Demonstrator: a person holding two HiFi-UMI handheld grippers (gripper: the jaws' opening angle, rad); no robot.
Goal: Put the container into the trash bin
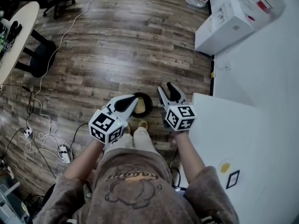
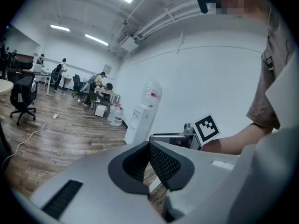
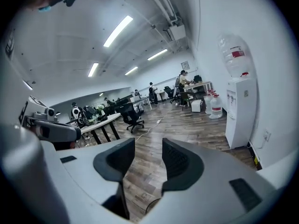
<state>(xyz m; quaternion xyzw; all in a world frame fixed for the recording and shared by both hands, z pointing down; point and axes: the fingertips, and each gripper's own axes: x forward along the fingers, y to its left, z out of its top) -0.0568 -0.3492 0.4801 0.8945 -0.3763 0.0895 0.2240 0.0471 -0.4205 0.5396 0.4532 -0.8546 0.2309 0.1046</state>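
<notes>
Left claw [image 1: 132, 101] pinched together, right claw [image 1: 166, 87] apart, both empty. Dark round trash bin [image 1: 145, 105] sits on the floor [image 1: 117, 55] right between them; no container visible.

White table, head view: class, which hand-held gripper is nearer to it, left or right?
Right. The right hand-held gripper hovers beside the left edge of the white table; the left hand-held gripper sits farther left, beyond the dark round bin.
</notes>
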